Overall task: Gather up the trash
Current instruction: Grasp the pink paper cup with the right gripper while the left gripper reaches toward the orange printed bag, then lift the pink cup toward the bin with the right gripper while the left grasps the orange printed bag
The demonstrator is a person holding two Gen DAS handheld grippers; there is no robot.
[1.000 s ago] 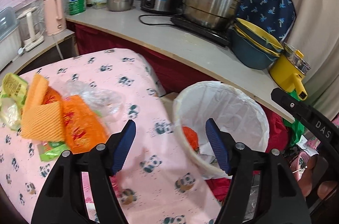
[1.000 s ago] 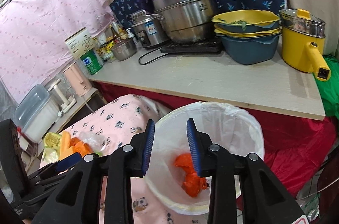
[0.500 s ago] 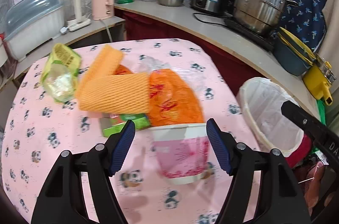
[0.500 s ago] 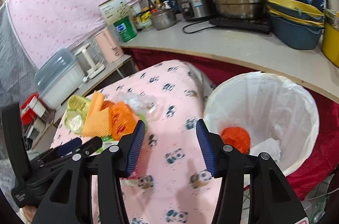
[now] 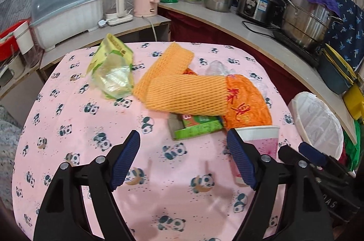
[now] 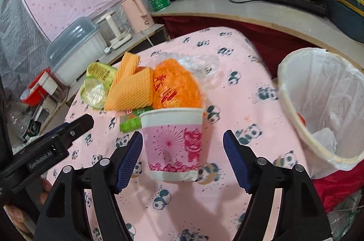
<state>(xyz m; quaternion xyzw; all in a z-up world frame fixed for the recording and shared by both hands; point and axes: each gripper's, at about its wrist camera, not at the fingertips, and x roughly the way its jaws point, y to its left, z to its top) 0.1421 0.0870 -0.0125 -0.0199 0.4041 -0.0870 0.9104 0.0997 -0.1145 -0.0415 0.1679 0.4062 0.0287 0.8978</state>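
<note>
Panda-cloth counter (image 5: 68,118) now faced instead of bin (image 6: 323,104); right tongs (image 6: 182,156) spread, cup (image 6: 174,143) bracketed, ungripped; left tongs (image 5: 184,156) spread, empty.

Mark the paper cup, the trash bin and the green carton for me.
paper cup (image 6: 173,143), right wrist view, middle of its pink side wall.
trash bin (image 6: 293,113), right wrist view, near rim of the lined bin.
green carton (image 5: 198,127), left wrist view, its top face.

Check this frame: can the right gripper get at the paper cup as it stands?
Probably yes. The right gripper is open, the upright paper cup sits between its fingers, and nothing blocks it.
</note>
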